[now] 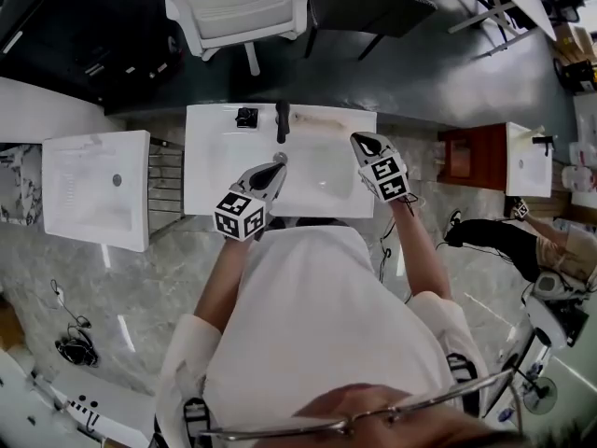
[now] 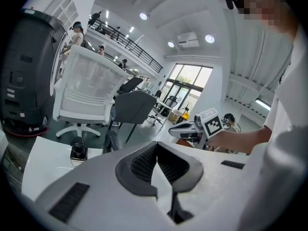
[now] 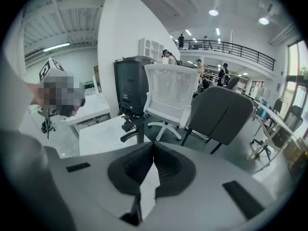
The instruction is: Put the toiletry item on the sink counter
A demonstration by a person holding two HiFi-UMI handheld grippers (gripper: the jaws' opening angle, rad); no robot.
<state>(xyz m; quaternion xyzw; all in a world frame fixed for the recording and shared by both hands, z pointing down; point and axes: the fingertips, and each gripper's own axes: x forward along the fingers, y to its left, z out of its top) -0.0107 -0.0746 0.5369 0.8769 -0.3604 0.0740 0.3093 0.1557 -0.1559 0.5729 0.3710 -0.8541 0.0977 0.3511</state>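
The toiletry item is a small black bottle. It stands upright on the white sink counter, at the back edge left of the black faucet. My left gripper hovers over the basin's near left part, its jaws shut with nothing between them. My right gripper hangs over the counter's right side, also shut and empty. In the left gripper view the bottle sits ahead to the left, beyond the shut left gripper. The right gripper view shows the faucet past the closed right gripper.
A second white sink stands to the left, with a metal rack between the two. Behind the counter are a white office chair and a dark grey chair. Another sink and a person's legs are at the right.
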